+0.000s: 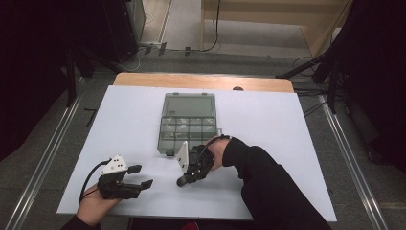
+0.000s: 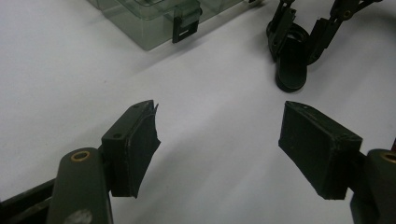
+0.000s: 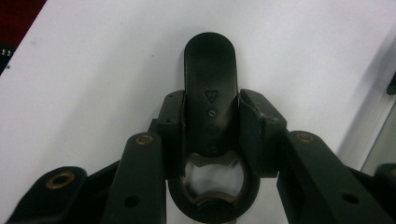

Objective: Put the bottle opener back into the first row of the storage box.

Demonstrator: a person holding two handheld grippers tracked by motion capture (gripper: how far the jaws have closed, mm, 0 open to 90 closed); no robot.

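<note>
A black bottle opener (image 3: 210, 65) with a rounded handle and a metal ring end sits clamped between the jaws of my right gripper (image 3: 211, 119). In the high view the right gripper (image 1: 193, 171) is just in front of the box, with the bottle opener (image 1: 181, 181) pointing down at the white table (image 1: 273, 120). My left gripper (image 1: 142, 176) rests at the front left, open, nothing between its pads. In the left gripper view my left gripper (image 2: 219, 140) faces the bottle opener (image 2: 292, 70), a short way off.
A clear plastic compartment box (image 1: 187, 125) lies open mid-table, lid (image 1: 187, 104) folded back. Its near corner and black latch (image 2: 184, 25) are in the left gripper view. Dark floor, cables and rails surround the table.
</note>
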